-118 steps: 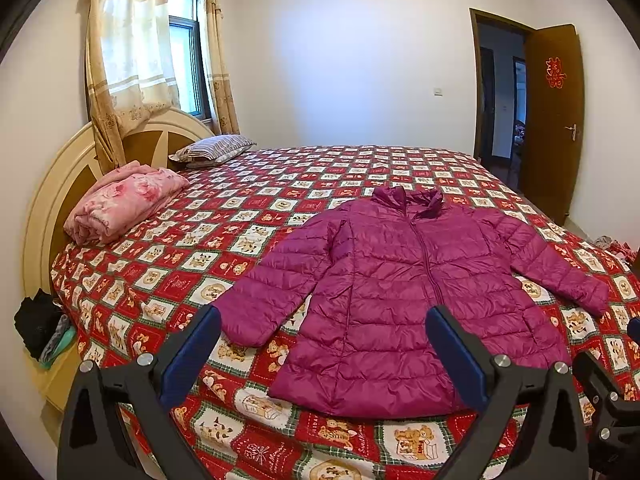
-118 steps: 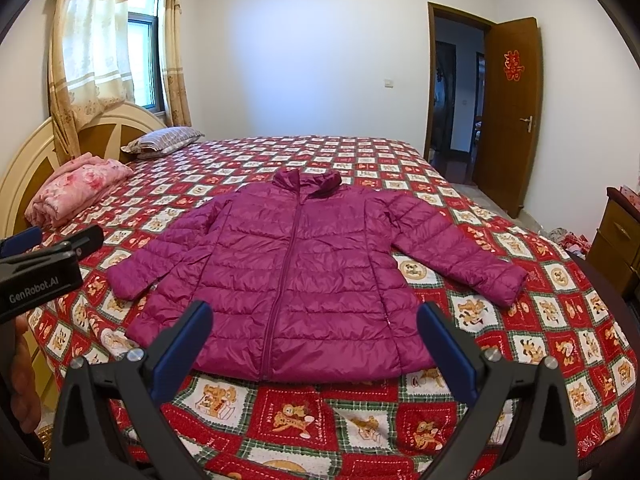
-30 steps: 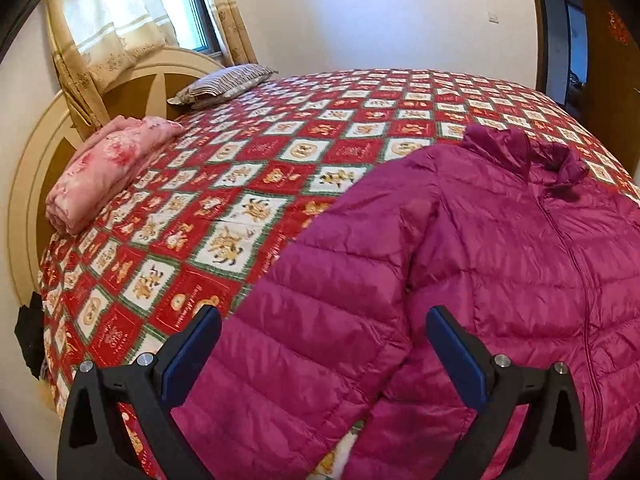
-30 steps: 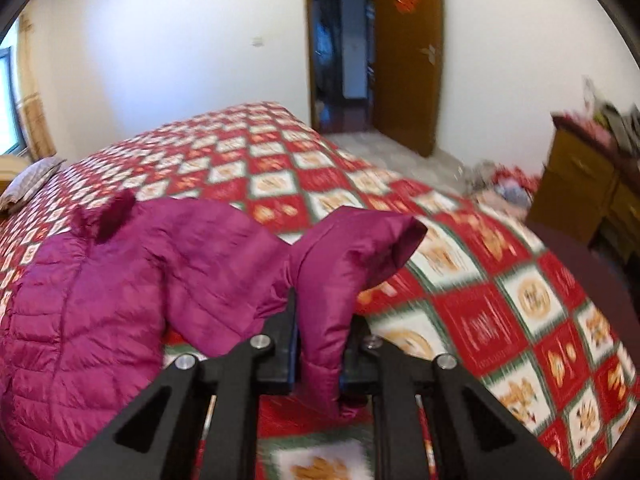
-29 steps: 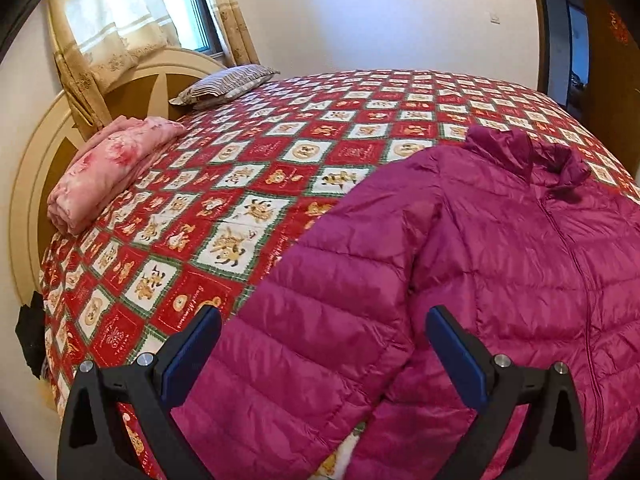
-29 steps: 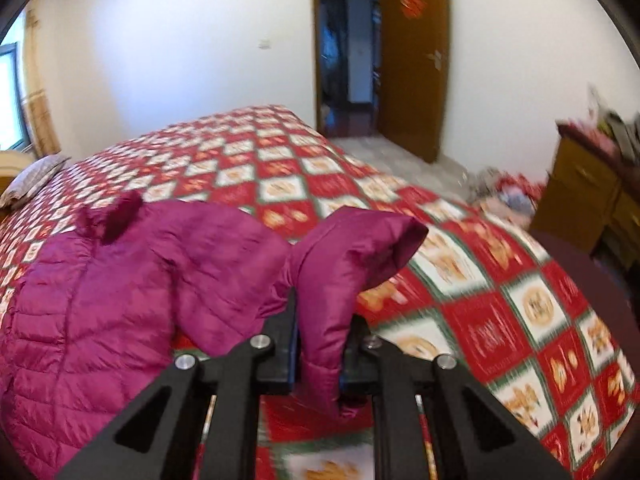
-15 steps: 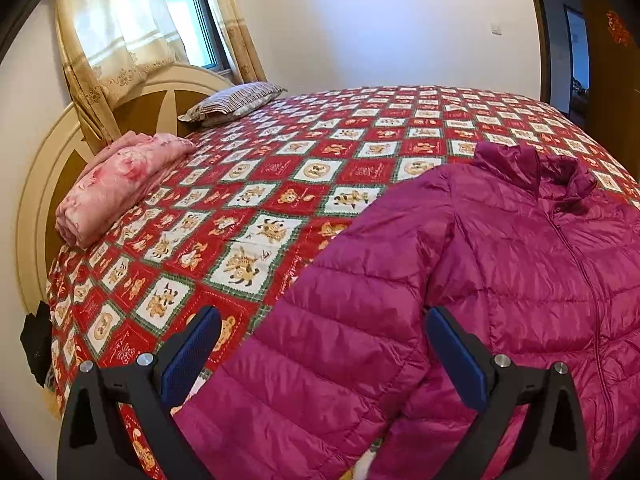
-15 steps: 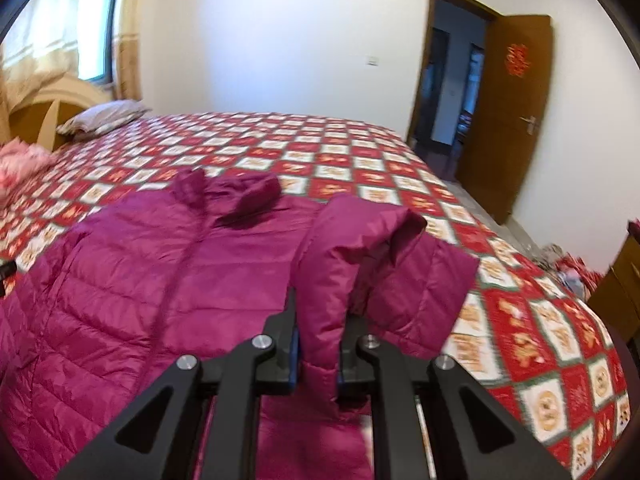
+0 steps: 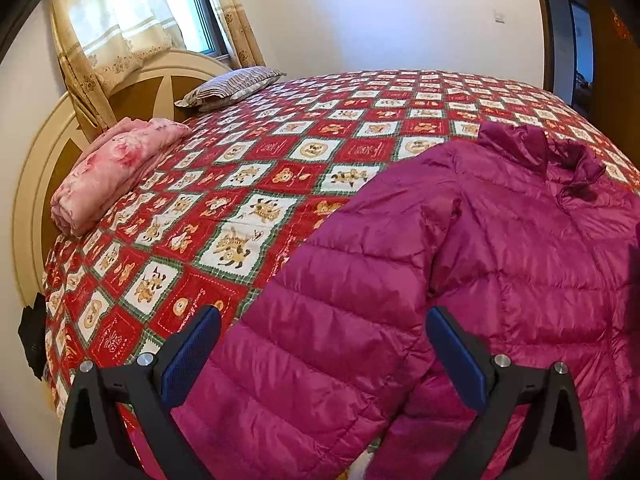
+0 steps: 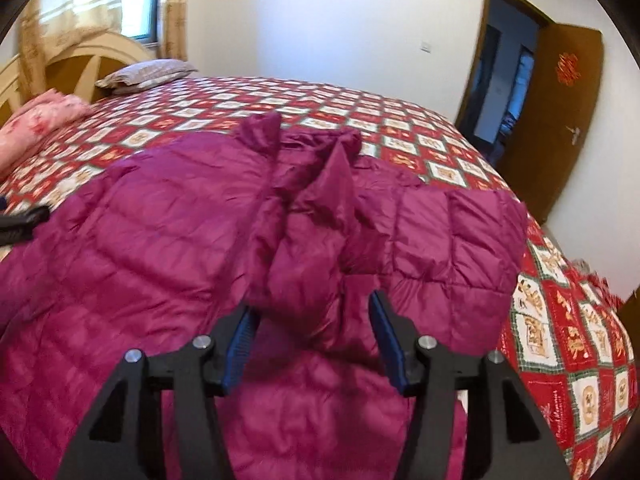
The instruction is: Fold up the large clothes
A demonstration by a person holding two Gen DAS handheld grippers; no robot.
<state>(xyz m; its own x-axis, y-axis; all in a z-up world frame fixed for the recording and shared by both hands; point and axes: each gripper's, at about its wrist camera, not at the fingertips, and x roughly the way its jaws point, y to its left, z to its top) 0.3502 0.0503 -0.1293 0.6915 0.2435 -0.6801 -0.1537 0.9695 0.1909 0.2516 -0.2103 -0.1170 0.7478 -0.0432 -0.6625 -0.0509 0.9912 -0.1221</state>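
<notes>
A magenta puffer jacket (image 9: 500, 248) lies front up on the bed, collar toward the far side. My left gripper (image 9: 320, 344) is open and hovers just above the jacket's left sleeve (image 9: 320, 360), fingers on either side of it. In the right wrist view the jacket's right sleeve (image 10: 316, 240) is folded inward across the jacket's chest (image 10: 140, 260). My right gripper (image 10: 314, 336) is open, its fingers on either side of the sleeve's cuff end without clamping it.
The bed has a red and white patterned quilt (image 9: 260, 184). A folded pink blanket (image 9: 116, 172) and a striped pillow (image 9: 228, 88) lie near the wooden headboard (image 9: 44, 152). An open brown door (image 10: 560, 112) stands at the right.
My right gripper carried the right sleeve inward over the jacket's chest and opened, letting it go. My left gripper stayed open over the left sleeve and shifted only slightly.
</notes>
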